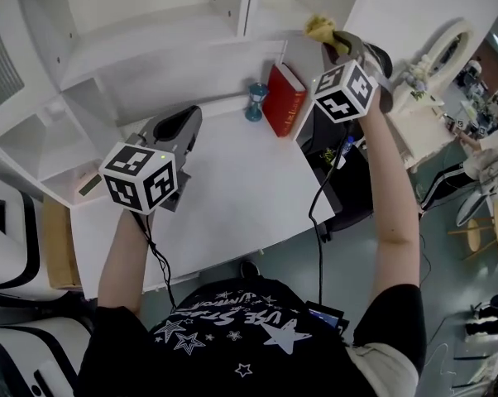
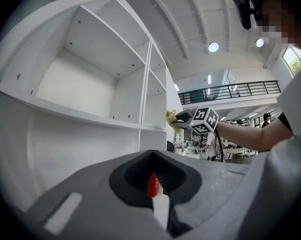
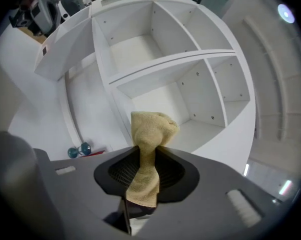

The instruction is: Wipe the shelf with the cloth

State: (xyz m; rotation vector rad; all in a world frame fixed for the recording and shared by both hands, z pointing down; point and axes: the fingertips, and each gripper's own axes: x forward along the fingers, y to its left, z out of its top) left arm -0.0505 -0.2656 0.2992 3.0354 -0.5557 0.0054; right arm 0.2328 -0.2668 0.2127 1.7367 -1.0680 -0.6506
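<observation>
Black shirt (image 1: 232, 337) with white stars fills the bottom of the head view, both forearms reaching out from it. Behind and above the red book (image 1: 284, 99) rises the white shelf unit (image 1: 150, 31), its open compartments bare as far as the views show. The book itself stands tilted at the back of the white surface (image 1: 232, 197). Well to the left of the book, low over the surface, the left claw (image 2: 154, 186) has its jaws together with nothing between them. Above the book and a little to its right, the right claw (image 3: 140, 184) is clamped on the yellow cloth (image 3: 149, 129) – a bunched tuft sticks out past the jaws while the tail hangs back inside them. Just left of the book sits a small blue hourglass-shaped trinket (image 1: 256, 102).

The cloth looks raised toward the compartment above the book, close to its front edge; whether it touches the board I cannot tell, so I judge the wipe is only starting. To do it well, tip the right claw so the tuft, not the hard jaws, meets the board. Press lightly enough that the cloth spreads, then draw it in overlapping strokes from the back wall to the front edge – keeping the grip firm so the tuft is not pulled out. The left claw is best kept clear of the book and trinket.
</observation>
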